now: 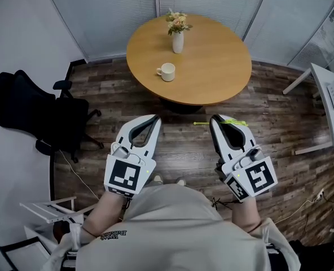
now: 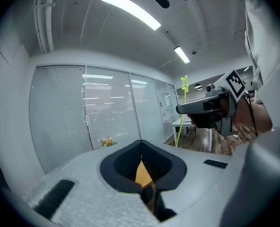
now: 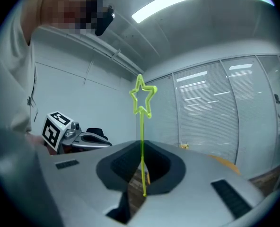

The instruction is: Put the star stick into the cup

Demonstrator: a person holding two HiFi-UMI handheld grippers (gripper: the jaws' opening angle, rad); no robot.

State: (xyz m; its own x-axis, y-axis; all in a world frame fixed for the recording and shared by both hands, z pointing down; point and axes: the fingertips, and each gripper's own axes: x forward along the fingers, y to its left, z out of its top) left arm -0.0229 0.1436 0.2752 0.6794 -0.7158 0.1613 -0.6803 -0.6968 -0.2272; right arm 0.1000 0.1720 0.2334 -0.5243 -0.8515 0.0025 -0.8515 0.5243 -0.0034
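**Head view with both gripper views, read left to right.** A black office chair (image 1: 31,103) stands at the far left, clear of the work.

The left gripper (image 1: 154,121) is held in front of the person. Its jaws are pressed together with nothing between them; only floor and table show through the gap in its own view.

Ahead of it, the white cup (image 1: 167,71) stands upright on the round wooden table (image 1: 212,66), beside a vase of flowers (image 1: 178,41). The cup is well apart from both grippers.

The star stick (image 3: 143,98) is not yet at the cup. It is pinched crosswise in the closed jaws of the right gripper (image 1: 215,122). The hold is low on the shaft, so a short plain end shows below the pads and the star end stands far out.

*Handling:* the stick looks like a thin, light plastic rod, probably slightly springy and smooth. With so narrow a pinch it may pivot or slip (the long star end acts as a lever). The bare shaft is the sensible place to hold it, not the star outline, which looks the more breakable part.
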